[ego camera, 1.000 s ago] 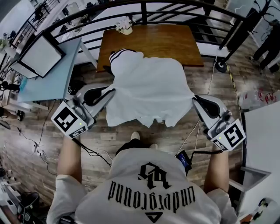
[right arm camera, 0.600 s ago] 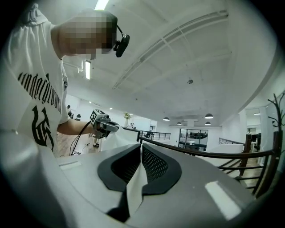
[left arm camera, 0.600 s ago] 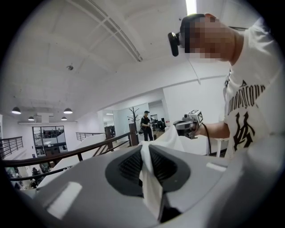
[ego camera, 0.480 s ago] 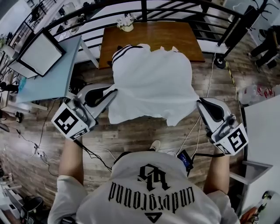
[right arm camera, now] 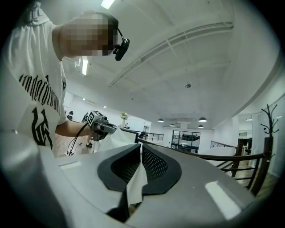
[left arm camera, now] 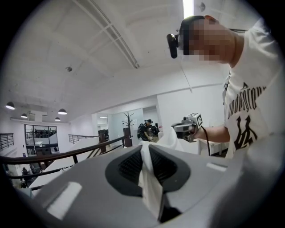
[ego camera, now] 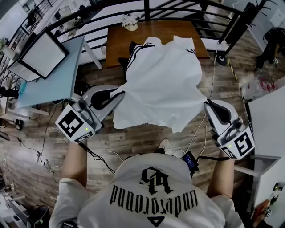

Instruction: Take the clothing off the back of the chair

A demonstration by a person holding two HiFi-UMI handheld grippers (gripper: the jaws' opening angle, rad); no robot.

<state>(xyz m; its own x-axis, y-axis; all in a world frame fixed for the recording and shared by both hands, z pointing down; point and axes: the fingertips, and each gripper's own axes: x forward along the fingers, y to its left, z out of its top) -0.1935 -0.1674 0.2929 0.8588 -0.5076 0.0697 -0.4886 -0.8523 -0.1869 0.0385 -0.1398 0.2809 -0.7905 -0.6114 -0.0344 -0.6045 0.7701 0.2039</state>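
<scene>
– Two grips: are both sound?
– Both. Your left gripper [ego camera: 119, 95] has its jaws nipped down on a fold of the white garment [ego camera: 162, 84]. Your right gripper [ego camera: 206, 103] is pinched the same way on the opposite hem corner. Each gripper view shows cloth squeezed between the pads.
– What's changed?
– You've carried it away from you. A second ago the near hem hung just ahead of your feet. Now the garment is stretched between your grippers, and its striped far end reaches over the wooden table [ego camera: 116, 42]. A dark shape [ego camera: 132, 47] has come out from under its left edge. It is likely the chair, though that can't be told for sure.
– So it's off?
– I'd judge so, or nearly. Beyond the table stands only the railing [ego camera: 147, 9].
</scene>
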